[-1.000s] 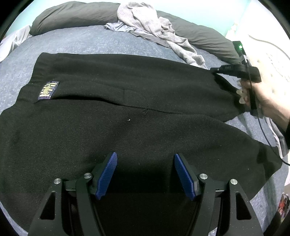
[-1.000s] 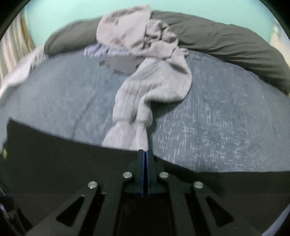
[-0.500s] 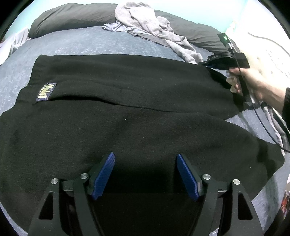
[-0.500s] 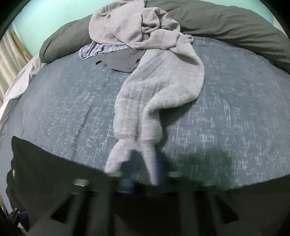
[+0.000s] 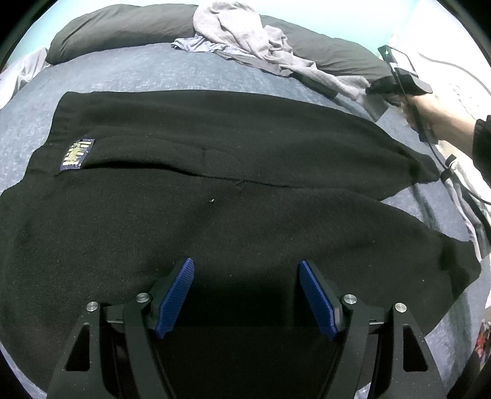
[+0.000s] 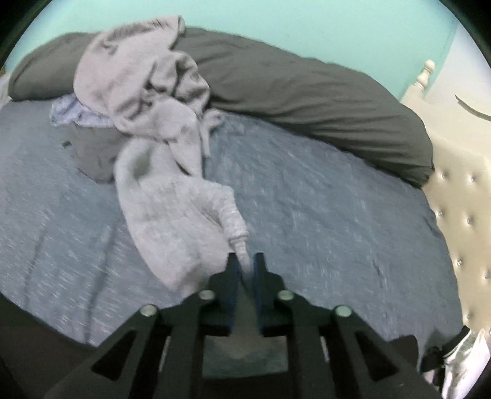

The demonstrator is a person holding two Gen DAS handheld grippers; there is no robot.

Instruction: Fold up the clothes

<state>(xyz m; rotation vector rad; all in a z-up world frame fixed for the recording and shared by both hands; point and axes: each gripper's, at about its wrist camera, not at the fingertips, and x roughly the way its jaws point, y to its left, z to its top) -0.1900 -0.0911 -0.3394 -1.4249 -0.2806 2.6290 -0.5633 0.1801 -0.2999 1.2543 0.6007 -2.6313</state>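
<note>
A black garment (image 5: 214, 214) lies flat on the blue bed (image 6: 322, 214). The left gripper (image 5: 245, 291) is wide over it. The right gripper (image 6: 245, 270) is narrow and opening, with the grey garment (image 6: 172, 214) tip between its jaws at 12 o'clock.

Mint-green wall (image 6: 307, 18) behind the bed, evenly lit, no shadows of note. Blue-grey heathered bedspread (image 6: 337, 214) across the whole mattress, faintly creased. Along the far edge, a long dark grey bolster pillow (image 6: 307, 92), curving from one side to the other. At the right, a cream tufted headboard (image 6: 460, 214) with small buttons, topped by a turned white bedpost finial (image 6: 425, 73). Paler, near-white wall (image 6: 466, 61) past that corner, crossed by a dark cable. At the far left edge in the left wrist view, a bit of pale fabric (image 5: 21, 73) hanging beside the bed, too blurred to identify. Cool, flat, indoor light throughout.
</note>
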